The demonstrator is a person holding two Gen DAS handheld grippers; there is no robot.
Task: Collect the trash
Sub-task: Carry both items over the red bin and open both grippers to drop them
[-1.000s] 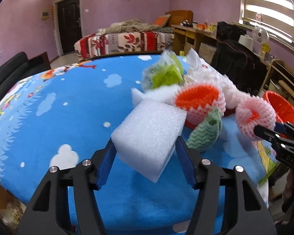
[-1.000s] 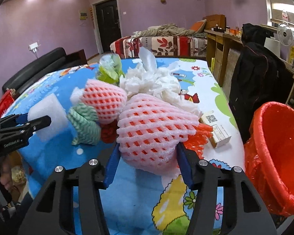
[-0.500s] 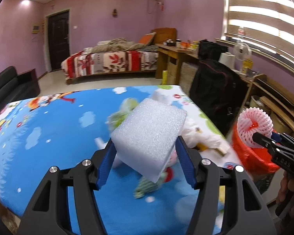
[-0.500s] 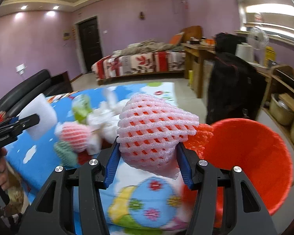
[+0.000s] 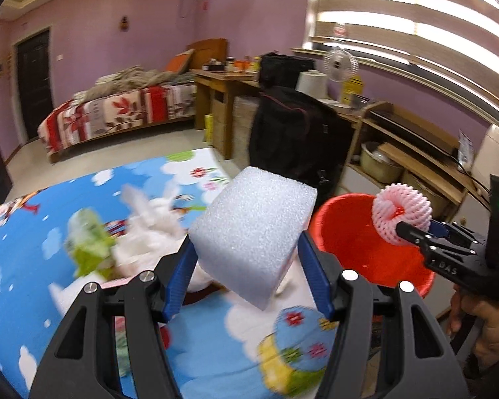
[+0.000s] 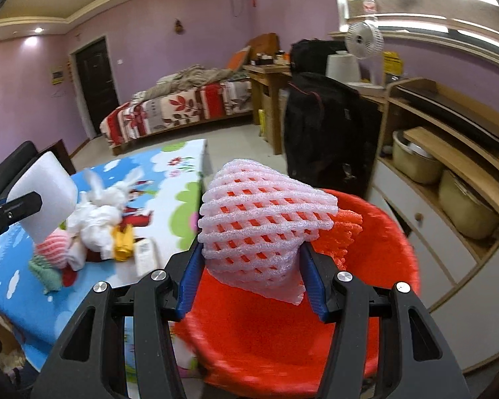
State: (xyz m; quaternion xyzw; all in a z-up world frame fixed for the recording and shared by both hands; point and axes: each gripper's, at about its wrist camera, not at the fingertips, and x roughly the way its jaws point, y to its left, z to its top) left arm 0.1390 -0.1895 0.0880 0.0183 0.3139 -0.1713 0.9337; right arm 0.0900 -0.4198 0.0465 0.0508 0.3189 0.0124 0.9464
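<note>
My left gripper (image 5: 249,266) is shut on a white foam block (image 5: 252,232) and holds it above the table's right end, beside the red trash bin (image 5: 359,249). My right gripper (image 6: 251,276) is shut on a pink foam fruit net (image 6: 262,222) with an orange net tucked inside, held over the open red bin (image 6: 282,326). The right gripper with its net also shows in the left wrist view (image 5: 402,216) over the bin. The left gripper's foam block also shows in the right wrist view (image 6: 46,196).
On the blue cartoon tablecloth (image 6: 23,286) lie crumpled white tissue (image 6: 99,212), another pink net (image 6: 51,249), a green wrapper (image 5: 89,249), a yellow wrapper (image 6: 123,242) and a small box (image 6: 144,256). A black bag (image 6: 322,133) and wooden shelves (image 6: 449,166) stand behind the bin.
Both grippers have swung right, away from the trash pile. The pink net went from beside the bin to over its opening. The foam block came close to the bin.
</note>
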